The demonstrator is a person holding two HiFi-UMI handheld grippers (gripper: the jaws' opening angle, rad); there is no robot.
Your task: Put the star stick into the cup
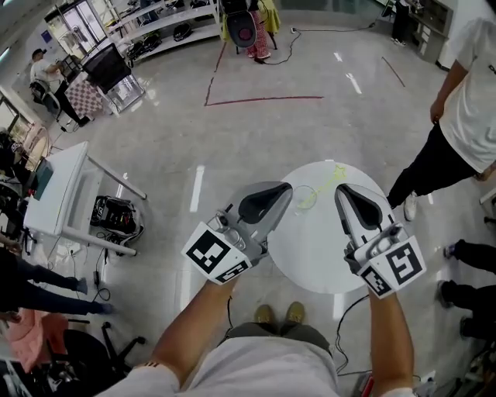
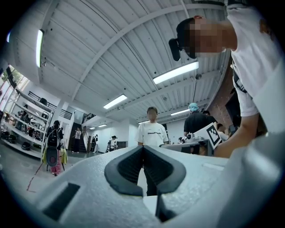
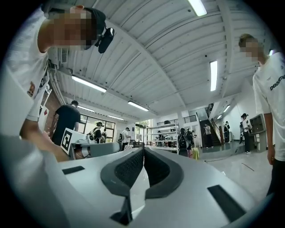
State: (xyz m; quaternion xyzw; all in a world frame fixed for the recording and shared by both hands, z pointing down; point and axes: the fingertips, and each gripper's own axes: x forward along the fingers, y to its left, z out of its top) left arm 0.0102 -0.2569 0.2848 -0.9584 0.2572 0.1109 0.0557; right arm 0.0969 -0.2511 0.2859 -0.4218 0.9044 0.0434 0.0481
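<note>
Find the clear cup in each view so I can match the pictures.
Head view: clear cup on the upper left of the round white table.
Left gripper view: not in it.
Right gripper view: not in it.
Shared landmark: white shelving top left; left edge; centre.

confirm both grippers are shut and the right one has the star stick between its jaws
One thing is off. The right gripper is shut, but on nothing: the right gripper view shows its jaws together with no stick between them. The yellowish star stick is down on the white table at the cup, as the head view shows. The left gripper is shut, as you said.
</note>
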